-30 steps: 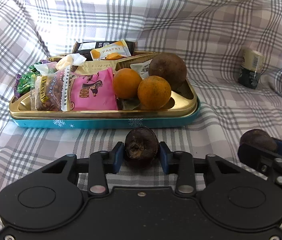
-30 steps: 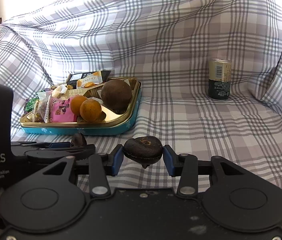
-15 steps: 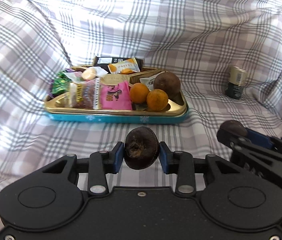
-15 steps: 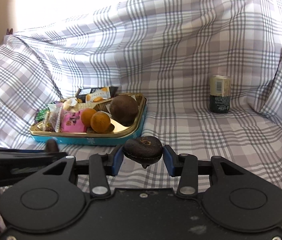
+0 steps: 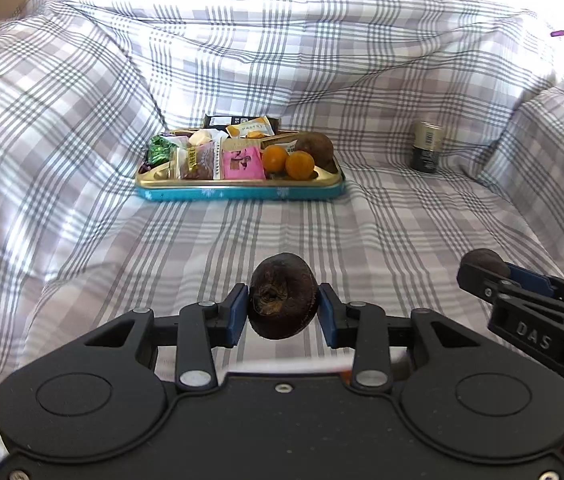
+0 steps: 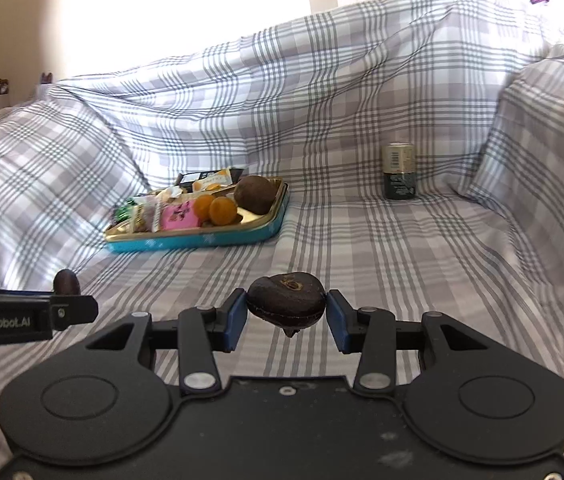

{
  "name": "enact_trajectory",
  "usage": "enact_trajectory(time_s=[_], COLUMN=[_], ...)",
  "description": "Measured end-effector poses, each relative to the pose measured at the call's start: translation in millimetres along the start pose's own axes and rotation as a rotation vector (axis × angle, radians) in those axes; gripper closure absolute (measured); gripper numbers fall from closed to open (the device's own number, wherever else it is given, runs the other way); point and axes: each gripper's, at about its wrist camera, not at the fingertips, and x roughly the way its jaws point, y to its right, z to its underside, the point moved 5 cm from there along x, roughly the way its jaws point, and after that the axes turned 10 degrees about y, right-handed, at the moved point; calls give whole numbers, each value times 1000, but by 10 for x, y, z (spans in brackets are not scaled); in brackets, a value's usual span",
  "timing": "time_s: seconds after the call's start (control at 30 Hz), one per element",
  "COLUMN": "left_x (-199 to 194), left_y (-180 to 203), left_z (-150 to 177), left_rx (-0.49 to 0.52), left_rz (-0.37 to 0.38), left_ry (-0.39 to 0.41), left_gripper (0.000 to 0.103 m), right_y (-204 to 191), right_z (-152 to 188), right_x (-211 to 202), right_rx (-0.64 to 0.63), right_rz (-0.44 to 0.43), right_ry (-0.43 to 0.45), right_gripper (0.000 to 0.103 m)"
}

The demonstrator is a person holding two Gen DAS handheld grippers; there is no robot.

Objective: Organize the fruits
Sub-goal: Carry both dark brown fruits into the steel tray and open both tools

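A dark brown, round fruit (image 5: 283,295) with a wrinkled, puckered end sits clamped between the blue pads of the left gripper (image 5: 283,312), lifted clear of the cloth. A second dark fruit (image 6: 286,299), flatter and heart-like with a small stem nub hanging below, is pinched the same way in the right gripper (image 6: 286,316). Both pairs of tongs stand only partly apart, each closed on its fruit, with the pads pressing the skin on either side. From the left view the right gripper shows at the right edge; from the right view the left gripper shows at the left edge.

Well beyond them, a shallow rectangular tin tray (image 5: 241,193) with a shiny gold inside and a teal outer wall rests on the cloth. In its right end lie two smooth orange citrus fruits (image 5: 300,165) touching each other, with a larger matte brown fruit (image 5: 316,145) just behind. The left part holds crinkly snack packets (image 5: 241,163), one pink, one green foil, others clear.

To the right of the tray and well apart from it, a small cylindrical can (image 6: 398,171) stands upright, pale on top and dark below.

All rests on a soft grey-and-white plaid cloth (image 5: 81,160) draped in folds over a cushioned seat, rising behind and at both sides. Bright daylight glares from above the back.
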Motion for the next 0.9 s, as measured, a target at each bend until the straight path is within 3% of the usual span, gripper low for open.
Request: enact_trajectory(time_s=[0.4, 0.8, 0.9], left_x=[-499, -443, -487], left_y=[-1, -33, -21], left_z=[582, 788, 781], left_rx=[45, 22, 29], left_rz=[-13, -12, -19], left_ry=[26, 10, 43], left_gripper=[58, 57, 57], right_y=[-9, -59, -19], right_z=[388, 531, 540], right_x=[-918, -986, -977], right_rx=[-5, -23, 0], right_rz=[16, 20, 30], right_ry=[14, 19, 8], right_gripper=[58, 58, 58])
